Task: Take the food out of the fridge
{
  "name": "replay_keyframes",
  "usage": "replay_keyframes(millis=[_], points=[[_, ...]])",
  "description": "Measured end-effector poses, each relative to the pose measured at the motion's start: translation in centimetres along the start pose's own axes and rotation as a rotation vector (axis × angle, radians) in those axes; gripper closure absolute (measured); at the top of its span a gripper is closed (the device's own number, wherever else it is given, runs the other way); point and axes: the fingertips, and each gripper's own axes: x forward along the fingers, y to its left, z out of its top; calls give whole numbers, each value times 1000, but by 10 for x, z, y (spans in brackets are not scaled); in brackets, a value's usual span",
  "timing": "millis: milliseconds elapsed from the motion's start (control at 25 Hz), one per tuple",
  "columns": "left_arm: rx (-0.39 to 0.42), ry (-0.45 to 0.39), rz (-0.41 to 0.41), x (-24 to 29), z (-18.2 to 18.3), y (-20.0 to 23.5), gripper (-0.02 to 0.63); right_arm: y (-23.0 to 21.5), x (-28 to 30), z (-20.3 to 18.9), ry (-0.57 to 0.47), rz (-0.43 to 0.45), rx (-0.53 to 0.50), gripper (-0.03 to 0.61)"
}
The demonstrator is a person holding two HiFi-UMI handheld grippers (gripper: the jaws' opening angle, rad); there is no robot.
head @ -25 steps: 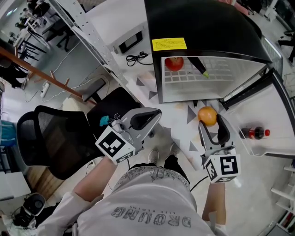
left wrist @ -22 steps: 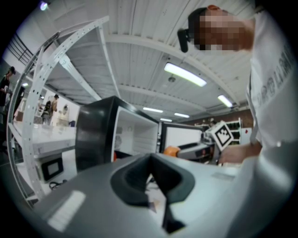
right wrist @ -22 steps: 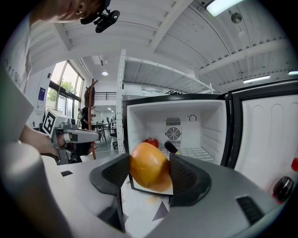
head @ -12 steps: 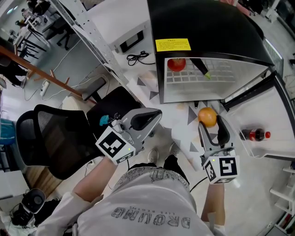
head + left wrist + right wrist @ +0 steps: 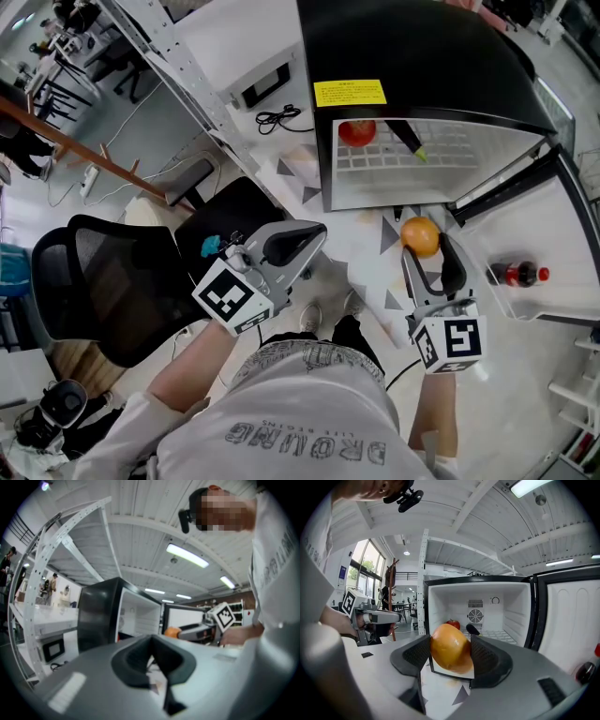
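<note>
My right gripper (image 5: pixel 424 246) (image 5: pixel 450 660) is shut on an orange (image 5: pixel 421 235) (image 5: pixel 450 654), held in the air in front of the open black fridge (image 5: pixel 412 56) (image 5: pixel 440 597). On the fridge's white wire shelf (image 5: pixel 441 155) lie a red apple (image 5: pixel 356 131) (image 5: pixel 453 623) at the left and a dark, green-tipped vegetable (image 5: pixel 405 136) (image 5: pixel 472 629) beside it. My left gripper (image 5: pixel 314 239) (image 5: pixel 152 665) hangs left of the fridge, its jaws shut with nothing between them. The orange (image 5: pixel 172 632) also shows in the left gripper view.
The fridge door (image 5: pixel 572 234) stands open to the right, with a red-capped dark bottle (image 5: pixel 517 272) in its rack. A black office chair (image 5: pixel 112 281) stands at the left. A metal shelf frame (image 5: pixel 178 75) and a black cable (image 5: pixel 279 118) are left of the fridge.
</note>
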Motion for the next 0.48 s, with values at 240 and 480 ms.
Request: replay_keyframes(millis=[240,480], points=[[0,-4,-1,2,0,0,607,-1,1,-2,2,2,0,310],[-3,0,1,5,-1,1,607,-2,4,-3,9,5,-14,310]])
